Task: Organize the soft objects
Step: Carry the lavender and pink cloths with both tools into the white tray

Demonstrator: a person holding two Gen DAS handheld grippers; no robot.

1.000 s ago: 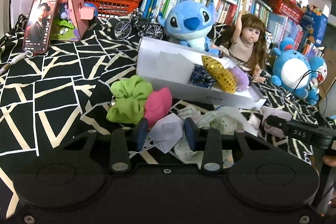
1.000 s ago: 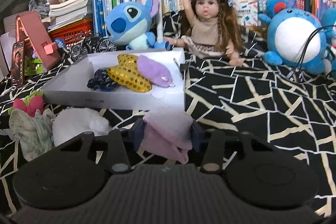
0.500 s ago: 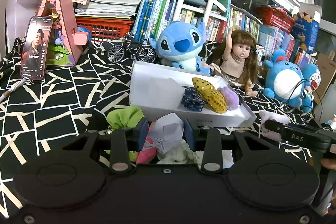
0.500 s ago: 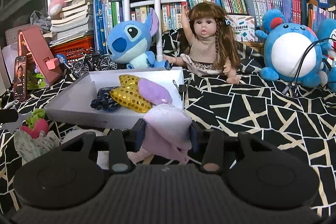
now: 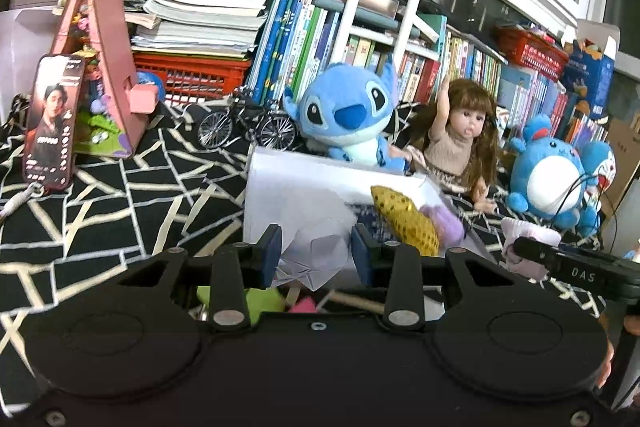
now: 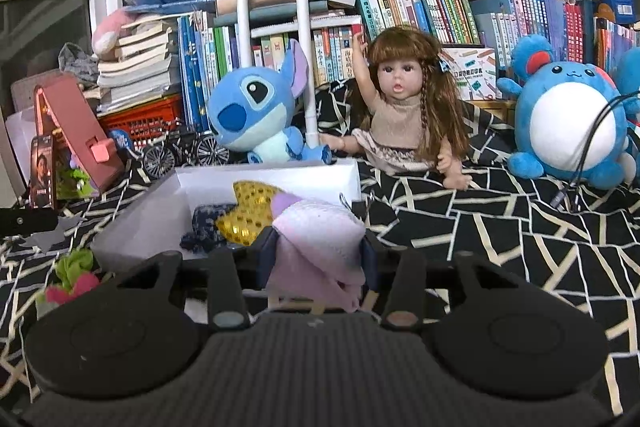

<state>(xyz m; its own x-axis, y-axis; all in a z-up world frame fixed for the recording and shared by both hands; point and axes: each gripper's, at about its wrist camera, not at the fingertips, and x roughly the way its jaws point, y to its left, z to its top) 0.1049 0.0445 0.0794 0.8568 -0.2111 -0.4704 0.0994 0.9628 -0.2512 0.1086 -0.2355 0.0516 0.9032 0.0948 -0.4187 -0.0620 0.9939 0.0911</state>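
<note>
Worktop: black cloth with pale lines, bookshelves behind. White box mid-worktop holds a gold sequin piece. Left tongs pinch a pale lilac cloth; right tongs pinch a pink folded cloth, both at the box's near edge. Blue plush and doll stand behind the box.

Left claw: matte black body, two round raised discs, two black arms pinned by silver rivets, dark blue pads on the fingers, small screws along the lower edge. Right claw: same black build, ribbed grey centre panel, blue pads; its side reads "DAS" in white letters.
</note>
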